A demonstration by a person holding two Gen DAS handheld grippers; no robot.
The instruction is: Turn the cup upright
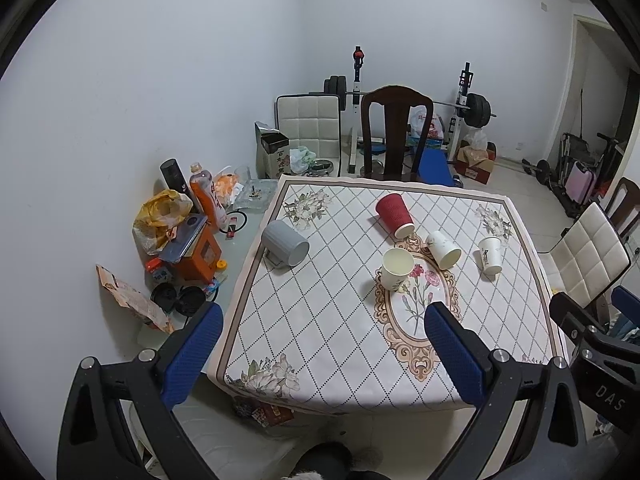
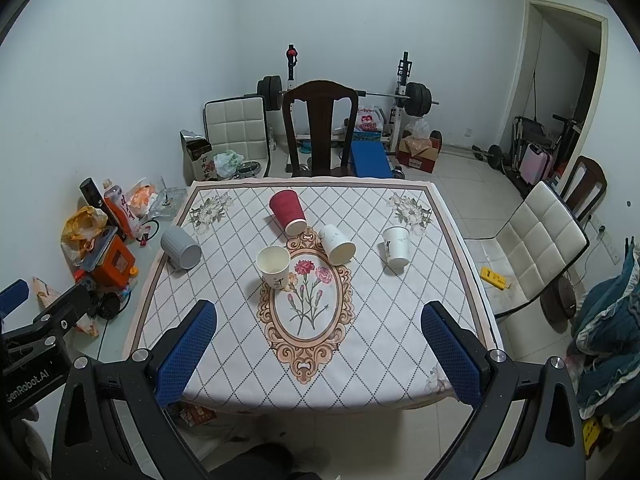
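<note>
Several cups are on the patterned tablecloth [image 1: 320,320] [image 2: 240,340]. A cream paper cup [image 1: 395,269] [image 2: 274,267] stands upright near the middle. A red paper cup [image 1: 395,210] [image 2: 288,207], a white paper cup [image 1: 443,249] [image 2: 337,244], a second white paper cup [image 1: 491,255] [image 2: 396,247] and a grey ribbed mug [image 1: 285,243] [image 2: 181,247] lie on their sides. My left gripper [image 1: 324,316] is open and empty, high above the table's near edge. My right gripper [image 2: 320,312] is open and empty at the same height.
A dark wooden chair [image 1: 394,136] [image 2: 320,128] stands at the table's far side. A white padded chair [image 2: 528,248] is at the right. Bottles, bags and boxes [image 1: 180,232] crowd the surface left of the cloth. A weight bench [image 2: 360,120] stands by the back wall.
</note>
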